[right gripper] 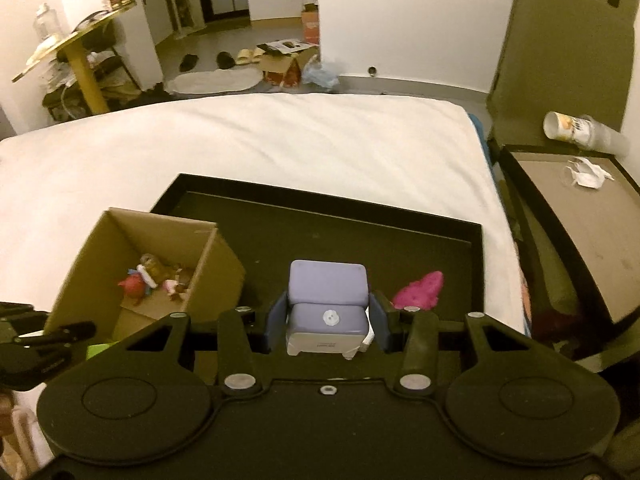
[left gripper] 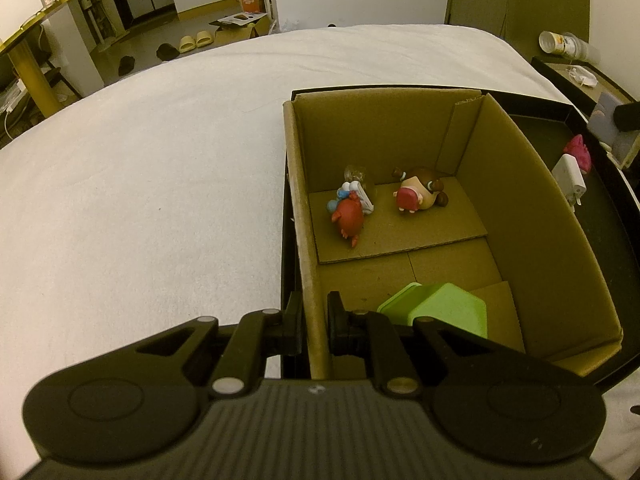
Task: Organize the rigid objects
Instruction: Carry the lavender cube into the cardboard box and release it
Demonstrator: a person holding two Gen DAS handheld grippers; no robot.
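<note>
My left gripper (left gripper: 316, 318) is shut on the left wall of an open cardboard box (left gripper: 520, 240), one finger inside and one outside. On the box floor lie a red figure (left gripper: 348, 216), a brown-haired doll (left gripper: 418, 194) and a green container (left gripper: 440, 312). The box stands on a black tray (left gripper: 616, 240). My right gripper (right gripper: 328, 320) is shut on a lilac and white block (right gripper: 328, 300), held above the tray (right gripper: 320, 232) to the right of the box (right gripper: 100, 264). A pink toy (right gripper: 420, 290) lies on the tray beyond the right finger.
A white charger (left gripper: 568, 176) and the pink toy (left gripper: 578, 152) sit on the tray right of the box. The tray rests on a white bed (right gripper: 280, 140). A bedside table (right gripper: 580, 208) at right carries a tipped cup (right gripper: 568, 126) and crumpled paper.
</note>
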